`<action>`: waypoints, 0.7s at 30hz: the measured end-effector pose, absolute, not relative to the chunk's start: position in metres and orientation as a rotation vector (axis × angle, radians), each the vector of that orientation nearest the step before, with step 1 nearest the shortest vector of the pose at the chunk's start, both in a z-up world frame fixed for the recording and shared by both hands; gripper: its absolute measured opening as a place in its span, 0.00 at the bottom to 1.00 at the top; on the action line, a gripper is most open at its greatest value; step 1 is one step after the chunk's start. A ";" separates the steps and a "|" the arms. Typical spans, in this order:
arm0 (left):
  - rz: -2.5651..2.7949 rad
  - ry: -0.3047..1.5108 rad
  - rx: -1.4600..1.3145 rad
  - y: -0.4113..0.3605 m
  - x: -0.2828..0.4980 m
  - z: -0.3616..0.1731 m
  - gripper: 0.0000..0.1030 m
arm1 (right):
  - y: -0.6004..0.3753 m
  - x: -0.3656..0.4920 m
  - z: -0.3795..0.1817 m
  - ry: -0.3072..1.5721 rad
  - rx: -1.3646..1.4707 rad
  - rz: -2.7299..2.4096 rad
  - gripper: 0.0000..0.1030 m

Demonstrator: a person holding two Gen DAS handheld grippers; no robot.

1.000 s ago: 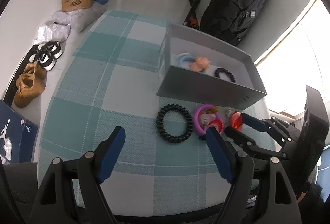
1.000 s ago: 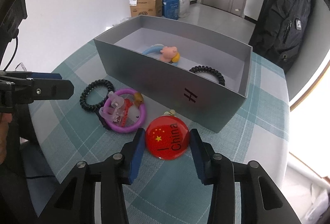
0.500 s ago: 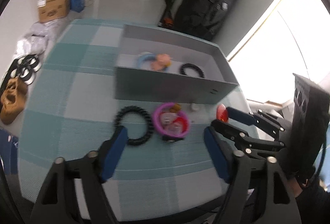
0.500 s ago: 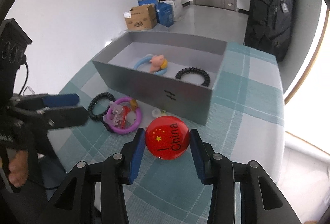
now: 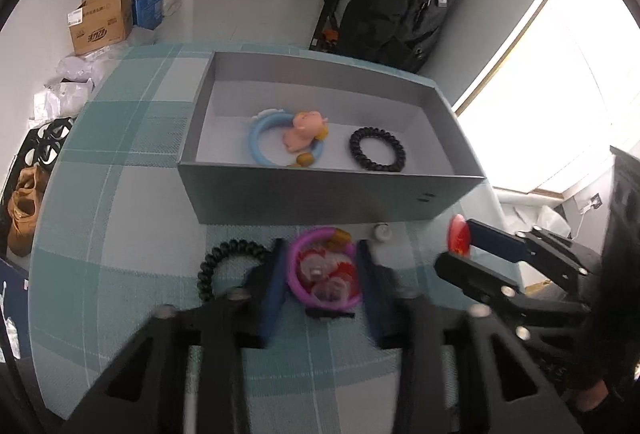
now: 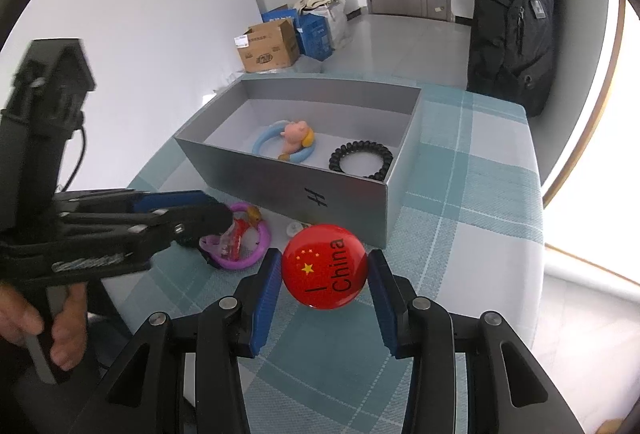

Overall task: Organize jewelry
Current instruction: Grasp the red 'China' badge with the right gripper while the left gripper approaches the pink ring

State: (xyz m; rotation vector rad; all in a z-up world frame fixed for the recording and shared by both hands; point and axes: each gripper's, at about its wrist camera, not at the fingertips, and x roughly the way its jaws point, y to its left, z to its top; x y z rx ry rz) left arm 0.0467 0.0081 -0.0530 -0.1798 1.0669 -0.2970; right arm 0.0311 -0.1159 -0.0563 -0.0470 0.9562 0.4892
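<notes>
Now the right gripper (image 6: 324,276) has its blue fingers clamped on the round red China badge (image 6: 324,266), held just off the checked tablecloth (image 6: 480,234) near the grey box (image 6: 288,190). Meanwhile the left gripper (image 5: 322,276) straddles the purple bracelet (image 5: 324,274), fingers close on either side, though actual contact is too blurred to call. Inside the box lie a blue ring with a pink charm (image 5: 286,138) and a black coil band (image 5: 377,149); another black coil band (image 5: 228,262) sits left of the bracelet.

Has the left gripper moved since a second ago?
Yes. The left gripper has closed in around the purple ring, toward the grey box.
</notes>
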 end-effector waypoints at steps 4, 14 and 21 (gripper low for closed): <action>-0.309 1.061 -0.159 0.000 0.046 -0.053 0.12 | -0.117 0.031 -0.055 0.954 -0.044 0.496 0.41; -0.307 1.047 -0.088 -0.002 0.040 -0.051 0.11 | -0.120 0.035 -0.052 0.945 -0.019 0.498 0.41; -0.344 1.056 -0.283 0.024 0.049 -0.045 0.00 | -0.120 0.034 -0.047 0.927 -0.011 0.506 0.41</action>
